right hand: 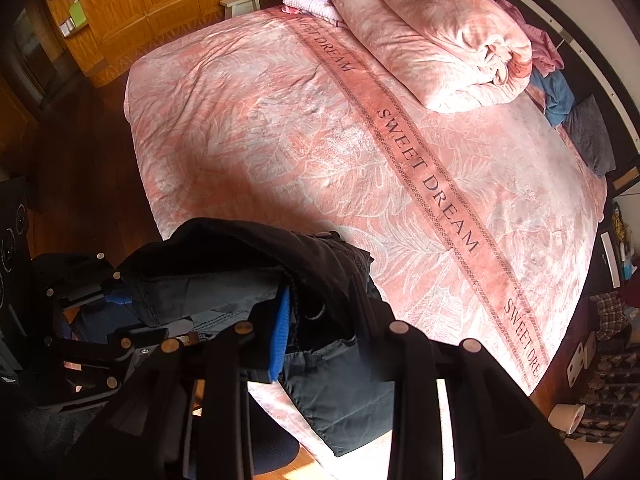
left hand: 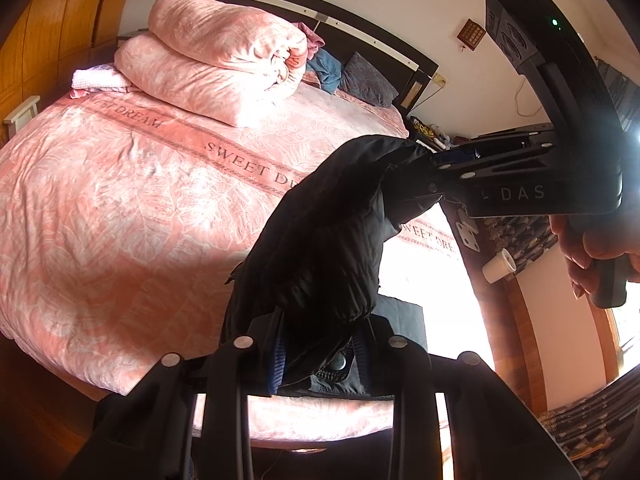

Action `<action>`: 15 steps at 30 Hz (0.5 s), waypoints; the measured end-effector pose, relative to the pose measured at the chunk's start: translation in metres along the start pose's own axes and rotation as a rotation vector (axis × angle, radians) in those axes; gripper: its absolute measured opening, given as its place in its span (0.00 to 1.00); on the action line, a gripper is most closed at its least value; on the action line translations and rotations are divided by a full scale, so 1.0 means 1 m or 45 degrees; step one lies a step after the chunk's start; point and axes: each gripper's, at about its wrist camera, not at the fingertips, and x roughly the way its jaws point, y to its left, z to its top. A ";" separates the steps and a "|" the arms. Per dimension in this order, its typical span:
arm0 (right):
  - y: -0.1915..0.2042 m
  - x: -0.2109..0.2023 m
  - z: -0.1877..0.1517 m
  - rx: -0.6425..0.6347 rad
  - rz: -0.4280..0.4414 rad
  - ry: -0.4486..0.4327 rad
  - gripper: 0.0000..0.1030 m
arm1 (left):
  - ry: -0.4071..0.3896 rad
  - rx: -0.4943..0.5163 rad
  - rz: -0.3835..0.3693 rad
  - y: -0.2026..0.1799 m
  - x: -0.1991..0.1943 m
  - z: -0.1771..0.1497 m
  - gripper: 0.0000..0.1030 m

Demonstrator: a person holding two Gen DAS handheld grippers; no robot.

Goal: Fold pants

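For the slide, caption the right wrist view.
Both claws hold dark pants above a pink bedspread.

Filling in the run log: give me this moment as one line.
step: lifting | left tongs: shut on pants | right tongs: shut on pants | pants: bunched between both, above bed | fold: not started

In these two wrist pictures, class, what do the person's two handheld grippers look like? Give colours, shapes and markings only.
Both are black plastic. The left gripper has angular linkage arms with round silver rivets and ribbed blue finger pads. The right gripper has a flat body with silver screws, white lettering reading "DAS", a pistol-style handle and a curved upper housing with a small green light. No sleeve shows.
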 end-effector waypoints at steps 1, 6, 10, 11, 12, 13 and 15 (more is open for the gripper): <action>-0.002 -0.001 -0.002 0.000 -0.003 0.001 0.27 | 0.001 0.005 -0.002 -0.002 0.001 0.000 0.27; -0.012 -0.002 -0.012 0.012 -0.014 -0.002 0.26 | 0.007 0.038 -0.010 -0.015 0.005 0.000 0.27; -0.019 -0.002 -0.021 0.003 -0.028 -0.002 0.25 | 0.017 0.067 -0.019 -0.027 0.010 0.000 0.27; -0.021 -0.002 -0.023 0.004 -0.030 -0.002 0.25 | 0.020 0.073 -0.023 -0.029 0.011 0.001 0.27; -0.024 -0.002 -0.025 0.004 -0.030 -0.003 0.25 | 0.022 0.078 -0.027 -0.032 0.012 0.001 0.27; -0.026 -0.003 -0.027 0.004 -0.031 -0.005 0.25 | 0.023 0.084 -0.029 -0.034 0.013 0.001 0.27; -0.030 -0.003 -0.031 0.006 -0.034 -0.005 0.25 | 0.025 0.096 -0.034 -0.040 0.014 0.000 0.27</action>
